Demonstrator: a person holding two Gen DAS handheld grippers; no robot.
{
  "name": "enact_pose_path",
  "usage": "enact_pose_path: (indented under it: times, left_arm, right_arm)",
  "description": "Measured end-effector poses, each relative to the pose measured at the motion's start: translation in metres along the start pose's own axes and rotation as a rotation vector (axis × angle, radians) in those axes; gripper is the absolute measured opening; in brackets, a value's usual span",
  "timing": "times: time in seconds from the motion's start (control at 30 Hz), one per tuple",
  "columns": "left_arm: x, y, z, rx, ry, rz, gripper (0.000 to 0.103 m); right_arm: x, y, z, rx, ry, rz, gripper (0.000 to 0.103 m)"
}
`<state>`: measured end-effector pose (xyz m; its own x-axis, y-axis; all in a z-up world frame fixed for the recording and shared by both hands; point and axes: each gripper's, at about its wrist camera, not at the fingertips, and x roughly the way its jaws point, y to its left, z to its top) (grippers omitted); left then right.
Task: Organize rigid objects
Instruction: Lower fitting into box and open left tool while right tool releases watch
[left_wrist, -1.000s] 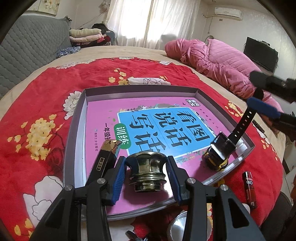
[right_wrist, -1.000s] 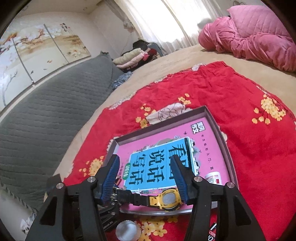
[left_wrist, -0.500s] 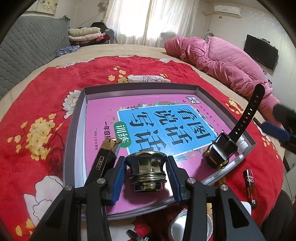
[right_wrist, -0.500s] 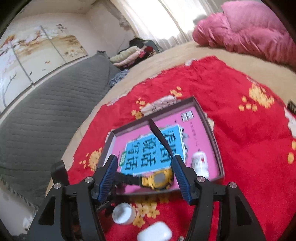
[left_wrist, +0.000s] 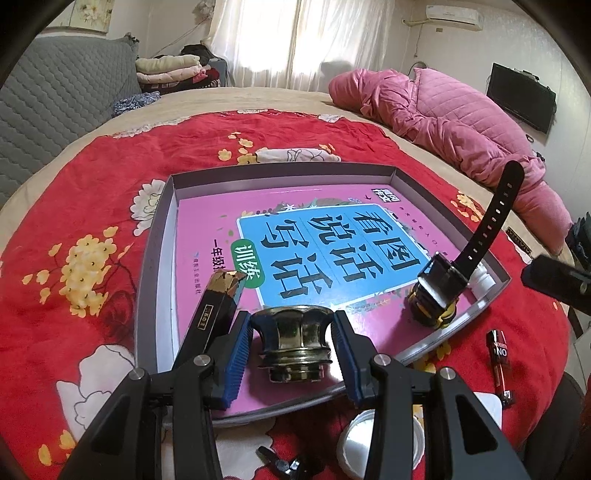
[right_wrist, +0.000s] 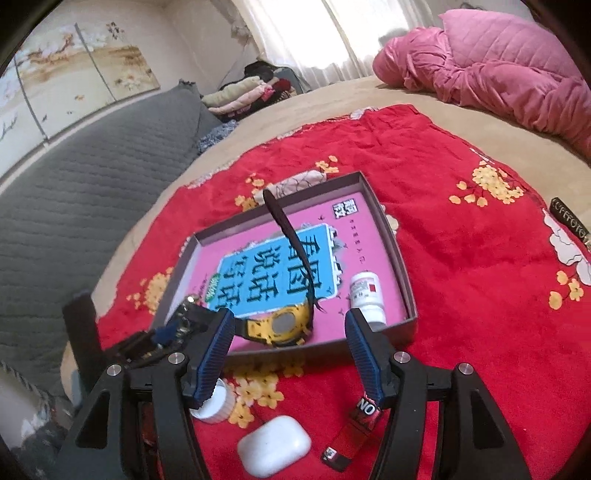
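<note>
Gripping a brass-coloured metal fitting, the left gripper has its blue pads pressed on either side of the fitting's flared body, which sits on the pink book cover at the near edge of the tray. Just left of it, a dark slim box with a gold tip leans against the gripper's left finger. To set the fitting down well, I judge it should rest flat on the book before the jaws part, and stay clear of the slim box.

The right gripper hangs outside the tray's near wall with its jaws wide and nothing between the pads; they have just been opening. Below it, on the red floral blanket, lie a white earbud case, a red lighter and a white lid. The earbud case or lighter looks the likeliest next pick, and either would call for lowering the pads squarely over its narrow sides.

Beyond the jaws, inside the tray, a yellow watch lies with its black strap standing up, and a white pill bottle rests in the tray's near right corner. Farther off sits a pink quilted coat.
</note>
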<state>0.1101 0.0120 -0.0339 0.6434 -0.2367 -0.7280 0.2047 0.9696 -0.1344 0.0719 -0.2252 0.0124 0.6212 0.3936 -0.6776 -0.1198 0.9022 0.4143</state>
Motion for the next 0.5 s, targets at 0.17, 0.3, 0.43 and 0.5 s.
enact_pose_path:
  times: [0.17,0.3,0.43,0.5]
  left_arm:
    - [-0.006,0.001,-0.001,-0.019,0.003,0.004,0.044]
    - [-0.013,0.007,-0.004,-0.058,0.003,-0.002,0.044]
    - [-0.015,0.006,-0.006,-0.055,-0.001,0.013,0.044]
    - [-0.016,0.006,-0.006,-0.055,-0.002,0.018,0.044]
  right_arm:
    - [0.004,0.005,-0.005,-0.037,0.024,-0.026,0.064]
    - [0.007,0.004,-0.008,-0.043,0.032,-0.032,0.065]
    - [0.008,0.001,-0.010,-0.039,0.031,-0.033,0.065]
    - [0.007,-0.002,-0.010,-0.036,0.029,-0.034,0.065]
